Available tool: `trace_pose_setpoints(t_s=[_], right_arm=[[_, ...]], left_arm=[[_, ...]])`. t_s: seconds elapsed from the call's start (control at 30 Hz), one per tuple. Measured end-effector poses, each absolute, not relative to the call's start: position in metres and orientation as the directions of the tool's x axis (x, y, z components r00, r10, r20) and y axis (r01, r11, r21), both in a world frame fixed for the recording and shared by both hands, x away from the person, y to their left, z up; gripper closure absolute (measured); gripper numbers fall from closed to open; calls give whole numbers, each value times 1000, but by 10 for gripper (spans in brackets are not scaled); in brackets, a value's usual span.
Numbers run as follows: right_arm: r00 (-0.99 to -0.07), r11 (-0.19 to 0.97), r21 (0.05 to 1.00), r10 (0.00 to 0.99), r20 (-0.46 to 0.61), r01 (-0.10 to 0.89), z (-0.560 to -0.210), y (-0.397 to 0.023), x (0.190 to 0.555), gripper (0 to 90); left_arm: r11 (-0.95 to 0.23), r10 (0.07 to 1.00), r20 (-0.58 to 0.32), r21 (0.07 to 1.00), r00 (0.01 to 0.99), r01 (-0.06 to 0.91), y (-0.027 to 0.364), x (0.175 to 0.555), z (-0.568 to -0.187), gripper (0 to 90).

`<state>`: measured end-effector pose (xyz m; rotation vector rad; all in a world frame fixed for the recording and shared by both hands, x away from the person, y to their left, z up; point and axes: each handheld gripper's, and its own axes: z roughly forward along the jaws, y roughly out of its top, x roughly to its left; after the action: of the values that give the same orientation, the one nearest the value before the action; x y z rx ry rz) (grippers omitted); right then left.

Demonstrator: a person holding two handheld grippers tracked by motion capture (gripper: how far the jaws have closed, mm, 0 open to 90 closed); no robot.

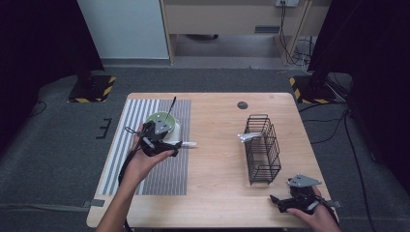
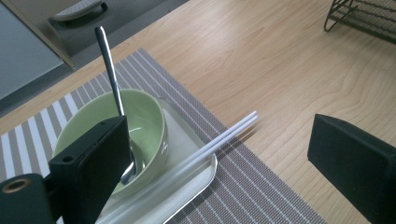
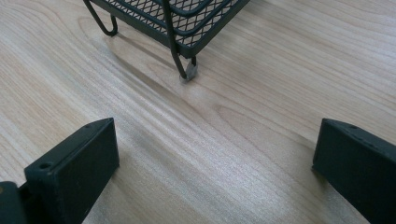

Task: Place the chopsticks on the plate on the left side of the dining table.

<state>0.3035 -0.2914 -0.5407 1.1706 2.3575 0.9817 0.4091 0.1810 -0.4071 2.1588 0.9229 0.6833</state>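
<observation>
Chopsticks (image 2: 219,140) are what we take as the work in hand: a white pair lying side by side on the rim of a pale tray (image 2: 198,179), tips projecting past the tray edge over the striped placemat (image 2: 261,196), just beside the green bowl (image 2: 144,123) that we use as landmark. A metal spoon (image 2: 109,60) stands in that bowl, handle leaning up and away. The left tongs (image 1: 167,145) hover at the bowl with jaws spread wide and nothing between them; in the left gripper view the chopsticks lie between the two black jaws. The right tongs (image 1: 285,203) sit well apart from the bowl, at the near edge of the counter (image 1: 217,159) beyond the black wire rack (image 1: 262,147), jaws likewise spread and empty; a pale utensil (image 1: 250,137) rests in that rack. Handling judgement: we expect the chopsticks to be light, stiff, smooth and slippery, prone to roll or scissor apart. We would take hold across both sticks at once, on the projecting part clear of the tray, away from the bowl wall, and close squarely so neither stick squirts out. Brands, labels, writing: we read none on any item.
</observation>
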Motion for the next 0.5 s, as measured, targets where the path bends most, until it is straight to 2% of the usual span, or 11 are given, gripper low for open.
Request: trace_pose_setpoints(t_s=[0.5], right_arm=[[-607, 425, 706, 794, 9, 566, -541, -291, 304, 3]], left_arm=[[-569, 705, 185, 724, 685, 390, 141, 417, -398, 48]])
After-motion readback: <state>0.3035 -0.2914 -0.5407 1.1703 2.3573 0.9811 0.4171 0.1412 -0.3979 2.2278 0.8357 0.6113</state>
